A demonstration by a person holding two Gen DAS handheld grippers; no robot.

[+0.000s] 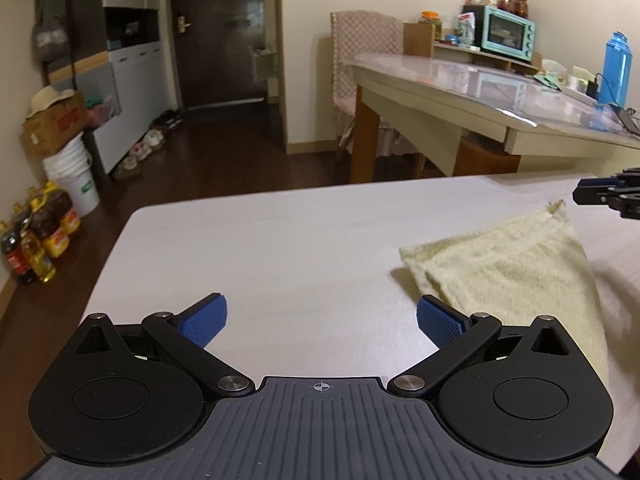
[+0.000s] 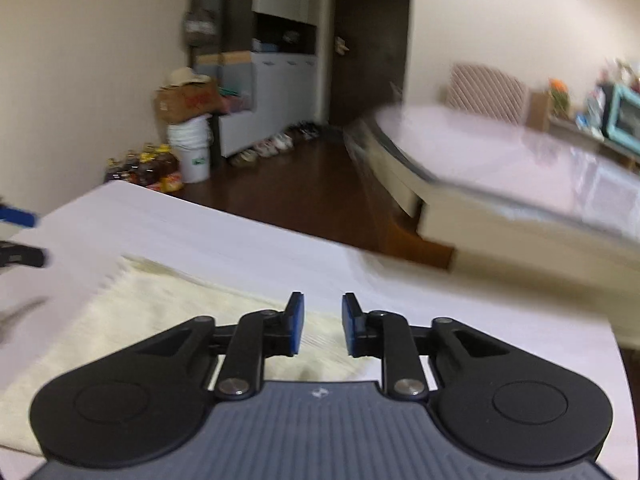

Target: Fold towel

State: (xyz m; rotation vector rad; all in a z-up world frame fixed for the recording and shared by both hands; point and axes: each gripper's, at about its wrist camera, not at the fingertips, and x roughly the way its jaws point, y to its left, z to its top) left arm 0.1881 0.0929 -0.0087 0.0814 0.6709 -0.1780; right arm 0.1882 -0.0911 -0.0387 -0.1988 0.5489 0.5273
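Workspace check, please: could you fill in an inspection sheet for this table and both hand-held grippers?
Surface: pale table, bare apart from the towel.
Job's things: cream towel, lying partly folded, ungripped.
Clutter: nothing seen on the table.
Grippers: left hand-held gripper wide open over bare table; right hand-held gripper narrowly open above the towel edge.
Cables: nothing seen on the table.
Surroundings: second table with oven; bottles on floor.

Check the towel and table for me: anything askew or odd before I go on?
The towel lies folded but skewed, with uneven edges; its far corner sticks up. Both the left gripper and right gripper are open and empty. The table shows no spill.
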